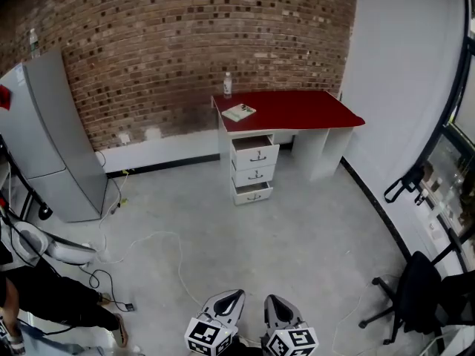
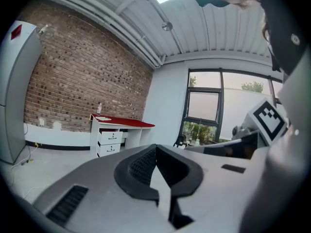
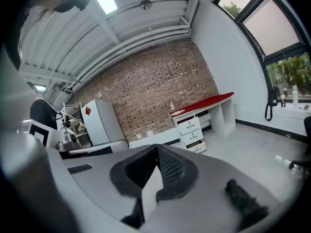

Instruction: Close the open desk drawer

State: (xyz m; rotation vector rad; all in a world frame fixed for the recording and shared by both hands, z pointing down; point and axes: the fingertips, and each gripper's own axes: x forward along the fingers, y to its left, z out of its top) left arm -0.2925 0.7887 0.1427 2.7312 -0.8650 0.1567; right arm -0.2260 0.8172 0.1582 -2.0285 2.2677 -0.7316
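A white desk with a red top (image 1: 297,110) stands against the brick wall, far across the floor. Its stack of three drawers (image 1: 254,172) faces me. The top drawer (image 1: 255,154) is pulled out, with a dark gap above its front, and the bottom drawer (image 1: 253,193) also sticks out a little. The desk is small in the left gripper view (image 2: 111,130) and in the right gripper view (image 3: 194,125). Both grippers hang at the bottom edge of the head view, left gripper (image 1: 234,295) and right gripper (image 1: 270,300), far from the desk. Both are shut and hold nothing: left gripper (image 2: 156,148), right gripper (image 3: 158,147).
A bottle (image 1: 227,84) and a book (image 1: 239,112) sit on the desk top. A grey fridge (image 1: 44,136) stands at the left wall, with cables (image 1: 159,247) on the floor. A black office chair (image 1: 412,295) is at the right by the windows. A person (image 1: 52,302) is at the lower left.
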